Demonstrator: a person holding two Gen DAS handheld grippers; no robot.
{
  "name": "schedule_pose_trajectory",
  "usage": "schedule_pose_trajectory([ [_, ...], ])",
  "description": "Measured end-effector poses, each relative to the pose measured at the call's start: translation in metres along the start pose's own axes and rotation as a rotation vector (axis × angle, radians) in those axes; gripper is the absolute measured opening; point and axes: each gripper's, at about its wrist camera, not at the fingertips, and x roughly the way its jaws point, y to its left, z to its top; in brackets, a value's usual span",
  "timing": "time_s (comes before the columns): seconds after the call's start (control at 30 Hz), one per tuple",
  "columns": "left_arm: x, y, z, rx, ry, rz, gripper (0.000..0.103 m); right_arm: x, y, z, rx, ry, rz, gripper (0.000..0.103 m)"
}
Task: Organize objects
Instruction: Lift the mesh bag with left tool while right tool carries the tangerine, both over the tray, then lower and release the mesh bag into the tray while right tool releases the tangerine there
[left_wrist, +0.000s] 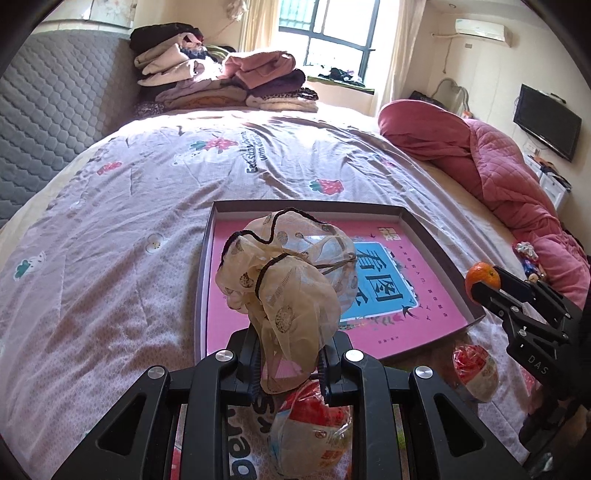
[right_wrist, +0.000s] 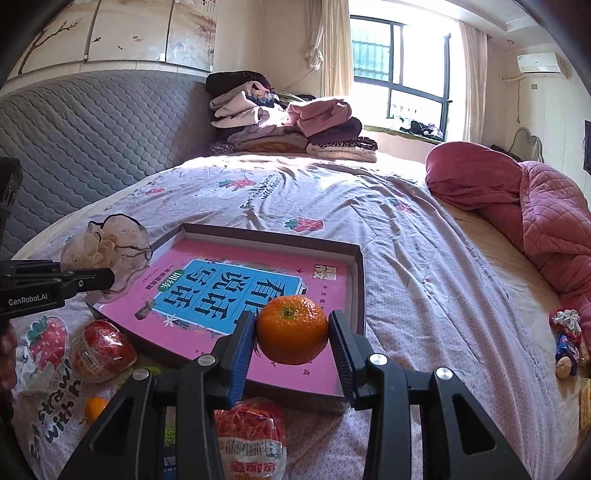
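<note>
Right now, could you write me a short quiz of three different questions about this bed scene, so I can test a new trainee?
1. True or false: the right gripper holds an orange between its fingers.
2. Multiple choice: what does the left gripper grip? A) a beige sheer scarf B) a banana C) a white mug
3. Fill the gap: the pink book lies inside a shallow ____ on the bed.

Key
1. True; its pads press on both sides of the fruit.
2. A; the fabric bunches up above the shut jaws.
3. Box (a low-walled tray also counts).
</note>
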Motion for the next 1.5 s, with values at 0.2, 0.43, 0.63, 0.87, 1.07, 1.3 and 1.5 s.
schedule_pose_trajectory([
  [0.2,0.019,0.007,0.001,-0.017,0.041,-0.003,0.024,0.025,-0.009,0.001,0.016,0.065,0.026,0.041],
  [0.43,0.034,0.014,0.000,-0.030,0.076,-0.008,0.024,0.043,-0.011,0.001,0.020,0.121,0.057,0.041],
  [0.63,0.044,0.017,-0.003,-0.036,0.109,-0.015,0.024,0.054,-0.010,-0.002,0.010,0.159,0.066,0.041],
  [0.87,0.052,0.016,-0.008,-0.035,0.141,-0.012,0.025,0.059,-0.013,-0.006,0.025,0.184,0.060,0.041],
  [1.07,0.053,0.014,-0.010,-0.020,0.151,-0.005,0.028,0.061,-0.014,-0.007,0.032,0.195,0.057,0.041],
  [1.3,0.053,0.015,-0.010,-0.021,0.158,0.001,0.029,0.060,-0.014,-0.008,0.039,0.199,0.055,0.042],
  [1.5,0.052,0.015,-0.010,-0.021,0.162,0.003,0.031,0.060,-0.013,-0.006,0.033,0.201,0.048,0.042],
])
